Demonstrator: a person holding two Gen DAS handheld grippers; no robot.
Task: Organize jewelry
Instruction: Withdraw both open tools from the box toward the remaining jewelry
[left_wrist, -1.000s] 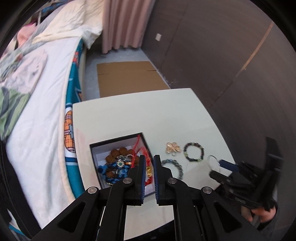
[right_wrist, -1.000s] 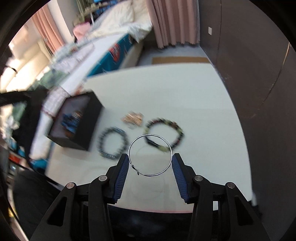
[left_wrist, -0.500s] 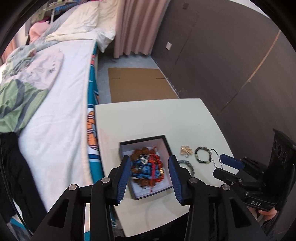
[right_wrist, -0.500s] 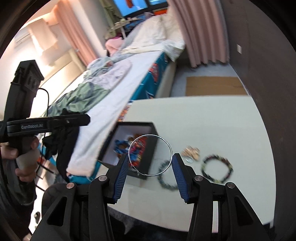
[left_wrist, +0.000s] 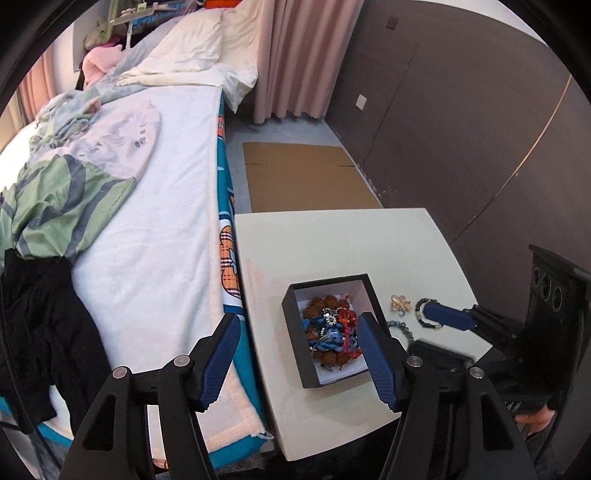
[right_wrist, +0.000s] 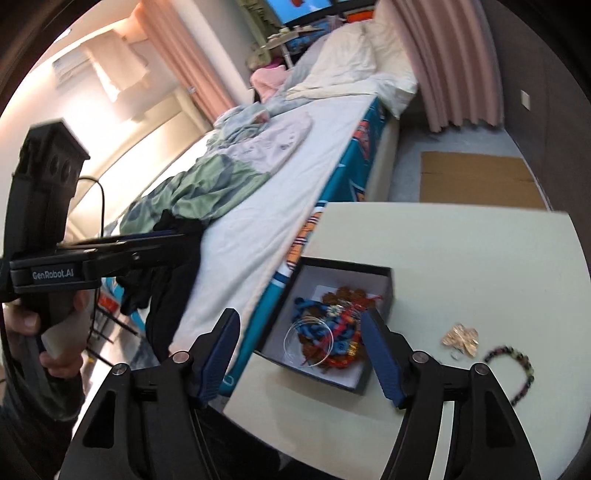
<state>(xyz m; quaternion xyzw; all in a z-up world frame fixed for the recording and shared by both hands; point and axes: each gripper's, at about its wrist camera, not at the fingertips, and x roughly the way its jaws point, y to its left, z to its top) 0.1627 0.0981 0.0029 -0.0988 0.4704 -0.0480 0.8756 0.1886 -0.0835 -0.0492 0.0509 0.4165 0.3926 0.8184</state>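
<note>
Right gripper (right_wrist: 299, 356) opening above box (right_wrist: 376, 382) (table (right_wrist: 461, 251) edge).

Left view: right gripper (left_wrist: 448, 319) covers part of the dark bead bracelet (left_wrist: 424, 314); grey bracelet (left_wrist: 400, 328) partly behind the left finger pad (left_wrist: 373, 354). Right view: box (right_wrist: 373, 271) contents a tangle, pieces indistinguishable; thin wire hoop (right_wrist: 308, 341) faint.
</note>
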